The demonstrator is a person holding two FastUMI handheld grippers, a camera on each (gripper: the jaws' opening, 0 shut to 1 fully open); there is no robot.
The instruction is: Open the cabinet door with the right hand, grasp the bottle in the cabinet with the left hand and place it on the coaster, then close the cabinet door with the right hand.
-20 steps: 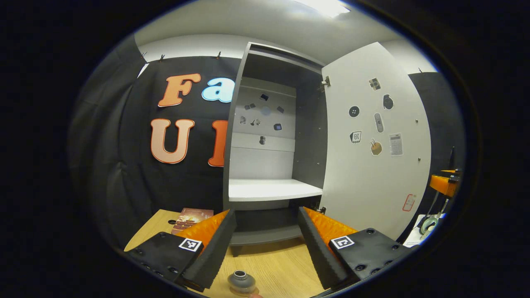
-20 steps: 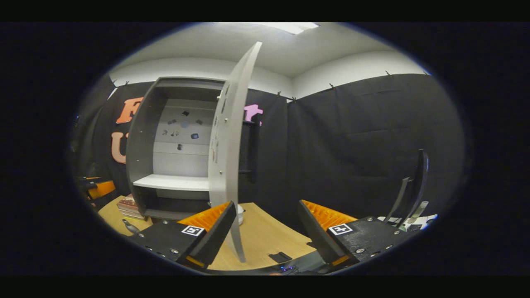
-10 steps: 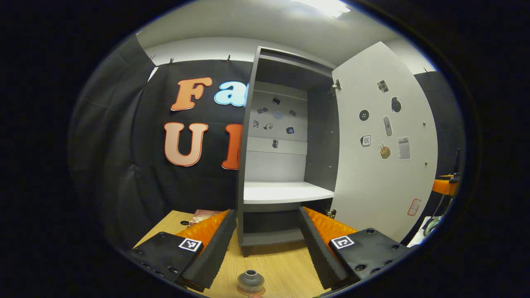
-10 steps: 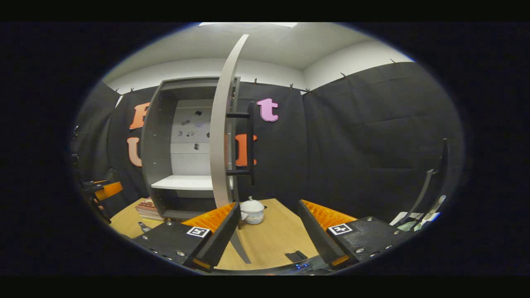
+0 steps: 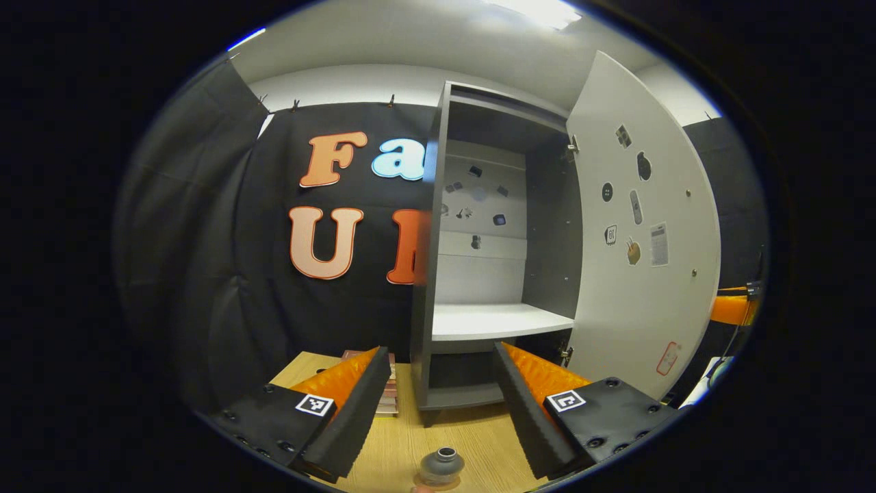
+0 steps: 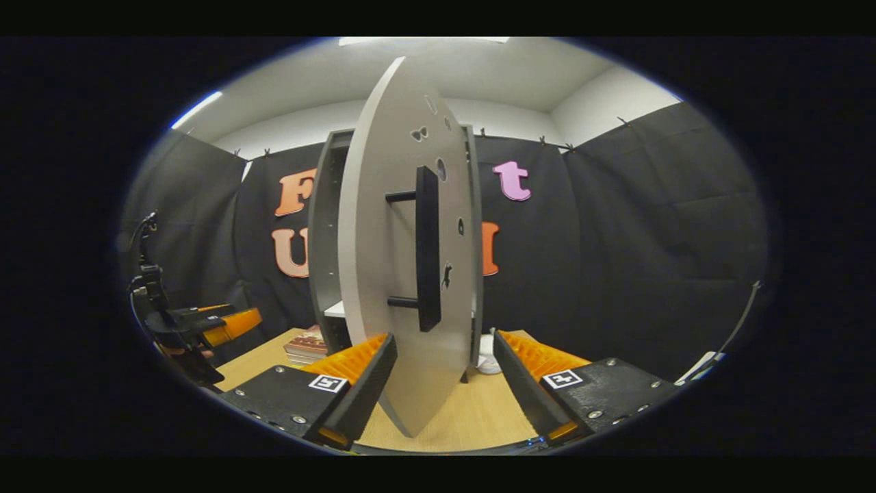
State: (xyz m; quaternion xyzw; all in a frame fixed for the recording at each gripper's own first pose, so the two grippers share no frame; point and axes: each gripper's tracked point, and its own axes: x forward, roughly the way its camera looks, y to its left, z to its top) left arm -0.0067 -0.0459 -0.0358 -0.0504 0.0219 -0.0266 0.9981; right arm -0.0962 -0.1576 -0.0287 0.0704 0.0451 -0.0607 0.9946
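One small grey rounded bottle (image 5: 441, 466) stands between the spread left gripper (image 5: 436, 404); one flat door (image 6: 404, 274), possibly untouched, fronts the spread right gripper (image 6: 443, 387).

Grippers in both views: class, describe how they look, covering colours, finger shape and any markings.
The left gripper and right gripper match: black bodies with screws, each carrying two small square black-and-white tags, and wedge-shaped fingers with orange ribbed backs and black serrated pads. Seen farther off, the left one has an orange body and black cable.

The cabinet (image 5: 428, 274) has a dark grey frame, a white shelf (image 5: 499, 320) and a pale grey door (image 6: 404, 274) with a black handle (image 6: 427, 248).
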